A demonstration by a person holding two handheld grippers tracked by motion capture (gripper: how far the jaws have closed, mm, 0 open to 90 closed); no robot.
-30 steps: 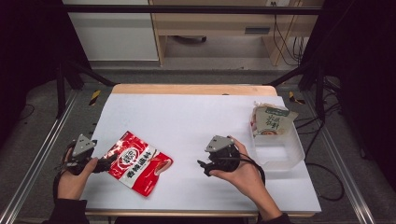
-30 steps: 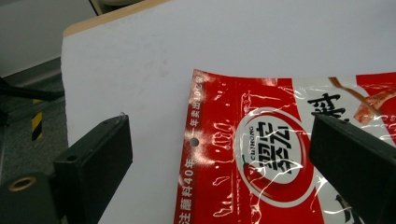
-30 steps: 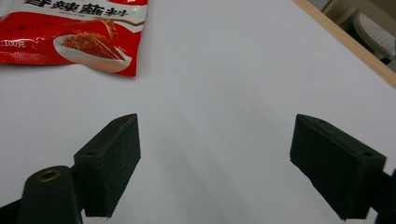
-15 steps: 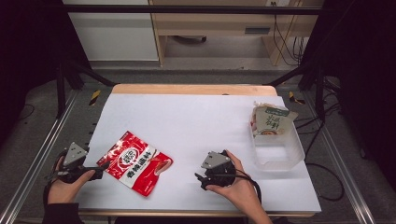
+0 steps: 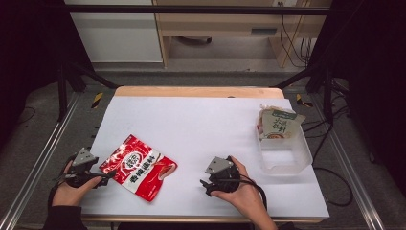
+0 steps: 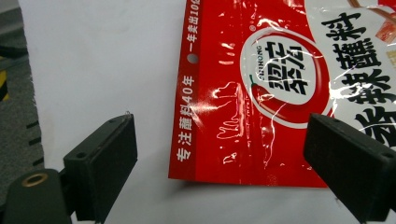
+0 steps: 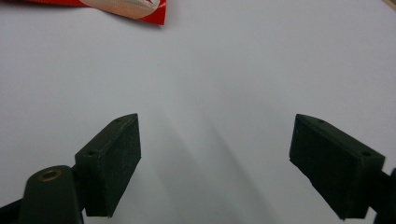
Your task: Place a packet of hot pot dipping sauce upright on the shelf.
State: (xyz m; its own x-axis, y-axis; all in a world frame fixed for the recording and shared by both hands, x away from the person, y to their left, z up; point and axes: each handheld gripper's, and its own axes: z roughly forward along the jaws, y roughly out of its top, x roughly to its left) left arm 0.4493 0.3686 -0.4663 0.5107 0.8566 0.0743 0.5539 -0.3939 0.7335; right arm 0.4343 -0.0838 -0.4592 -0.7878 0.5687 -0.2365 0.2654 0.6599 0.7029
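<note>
1. High view: a white counter (image 5: 201, 129) with a wooden far edge carries a red pouch (image 5: 139, 166) lying flat near the near-left corner, turned at an angle.
2. The left gripper (image 5: 106, 175) sits at the near-left edge, held by a hand (image 5: 72, 189), its tips just beside the pouch's left corner. Its fingers look apart here, though they are small at this range.
3. The right gripper (image 5: 205, 186) rests near the near middle of the counter, in the other hand (image 5: 242, 191), well apart from the pouch and pointing left towards it.
4. At the right side stands a clear bin (image 5: 287, 153). A green-and-white packet (image 5: 277, 125) leans in its far end; its writing is too small to read.
5. Left gripper view: the fingers (image 6: 105, 161) stand wide apart and hold nothing. The pouch (image 6: 280, 93) lies beyond them, its bottom edge between the two tips, not touched.
6. The pouch's round white logo reads "CUIHONG" over "翠宏", with a small chilli drawn beside it. White writing along the side strip reads "专注蘸料40年" and "一年卖出10…", cut off. Large black characters on the right read "辣蘸料".
7. Right gripper view: the fingers (image 7: 112, 161) are spread wide over bare white counter (image 7: 233, 70), empty. A red corner of the pouch (image 7: 140, 10) shows at the far left.
</note>
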